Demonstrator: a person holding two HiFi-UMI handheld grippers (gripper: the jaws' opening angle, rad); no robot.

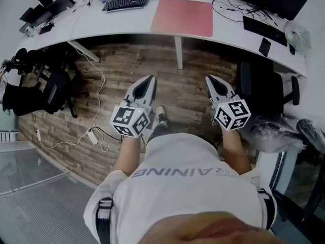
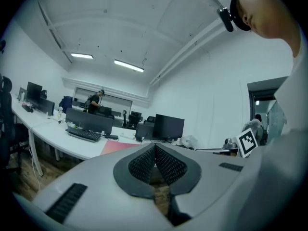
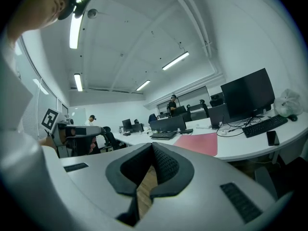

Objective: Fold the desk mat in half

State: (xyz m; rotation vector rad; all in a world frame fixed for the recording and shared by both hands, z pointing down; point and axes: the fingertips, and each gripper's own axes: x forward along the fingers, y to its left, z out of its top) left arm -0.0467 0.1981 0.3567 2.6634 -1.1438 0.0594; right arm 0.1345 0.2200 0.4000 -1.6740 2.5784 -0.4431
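one keyboard (image 1: 125, 2) left of desk mat (image 1: 183, 17), cables (image 1: 229, 6) right

Even, cool office light fills all three views. Above the left tongs (image 2: 155, 146), two ceiling strip lights (image 2: 128, 65) glow white with little flare. Above the right tongs (image 3: 153, 145) a nearer long strip light (image 3: 75, 25) burns out to pure white. The white table (image 1: 228, 27) beyond both tongs is bright, and the wooden floor (image 1: 183, 90) darkens to soft shadow under its edge. Strong fisheye bending curves the table and blackens every corner. The tongs' shells nearest the lens look soft and slightly blurred
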